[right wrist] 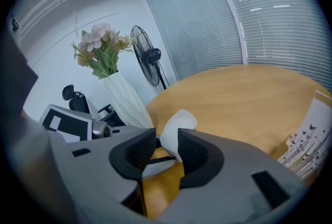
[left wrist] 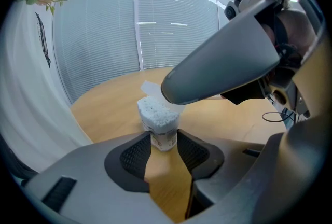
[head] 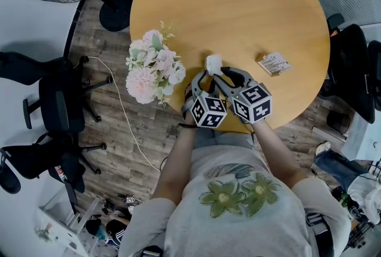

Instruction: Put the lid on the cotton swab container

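The cotton swab container [left wrist: 164, 138] is a small clear tub packed with white swabs [left wrist: 155, 111], its top uncovered. My left gripper [left wrist: 163, 149] is shut on its lower body and holds it upright over the table. In the head view the container [head: 213, 63] shows just beyond both grippers. My right gripper [right wrist: 167, 148] is shut on the whitish lid [right wrist: 177, 127], pinched at its edge. One of its grey fingers [left wrist: 223, 62] reaches over the swabs from the right, with the lid [left wrist: 150, 87] showing beneath it just behind the swabs. My left gripper [head: 204, 75] and right gripper [head: 225, 73] meet near the table's front edge.
The round wooden table [head: 238, 0] stretches away behind the grippers. A white vase of pink and white flowers [head: 152, 68] stands at its left edge. A small printed packet [head: 274, 63] lies to the right. Office chairs [head: 56, 107] and a fan [right wrist: 146, 57] stand off the table.
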Demonstrator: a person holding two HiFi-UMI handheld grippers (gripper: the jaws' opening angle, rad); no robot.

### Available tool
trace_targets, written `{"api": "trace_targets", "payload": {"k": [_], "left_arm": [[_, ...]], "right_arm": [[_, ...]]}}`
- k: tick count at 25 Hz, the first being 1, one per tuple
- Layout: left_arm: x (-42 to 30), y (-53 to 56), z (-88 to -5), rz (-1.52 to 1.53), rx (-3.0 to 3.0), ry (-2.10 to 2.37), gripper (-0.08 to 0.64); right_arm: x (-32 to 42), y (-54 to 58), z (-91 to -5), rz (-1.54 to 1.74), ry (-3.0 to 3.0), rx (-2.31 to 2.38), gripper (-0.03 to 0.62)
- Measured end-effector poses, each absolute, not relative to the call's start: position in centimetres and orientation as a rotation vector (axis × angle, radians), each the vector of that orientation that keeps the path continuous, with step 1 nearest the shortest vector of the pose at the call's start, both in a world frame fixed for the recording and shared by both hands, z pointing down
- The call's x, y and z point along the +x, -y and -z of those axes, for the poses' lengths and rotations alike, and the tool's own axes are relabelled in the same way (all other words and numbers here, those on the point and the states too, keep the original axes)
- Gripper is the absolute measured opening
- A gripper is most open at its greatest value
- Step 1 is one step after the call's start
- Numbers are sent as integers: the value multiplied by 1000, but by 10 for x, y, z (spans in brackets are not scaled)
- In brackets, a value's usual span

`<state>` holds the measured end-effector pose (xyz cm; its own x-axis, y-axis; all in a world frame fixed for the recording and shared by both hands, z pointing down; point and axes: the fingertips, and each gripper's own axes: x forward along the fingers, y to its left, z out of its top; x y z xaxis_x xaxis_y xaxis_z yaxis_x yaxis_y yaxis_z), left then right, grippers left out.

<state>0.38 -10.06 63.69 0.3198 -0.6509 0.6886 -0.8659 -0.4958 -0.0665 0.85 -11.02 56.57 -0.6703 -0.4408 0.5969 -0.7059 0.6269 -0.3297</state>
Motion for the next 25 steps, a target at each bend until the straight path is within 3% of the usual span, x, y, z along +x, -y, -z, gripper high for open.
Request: {"api": "trace_targets", "payload": {"k": [20,25], "left_arm": [[4,99,-635,-969,2279,1360,156],[4,99,-635,-970,2279,1358,155]], "right_arm": [[3,111,-573,-736,2353,799,138],[7,115,-577,-706,2295,792,67]]}}
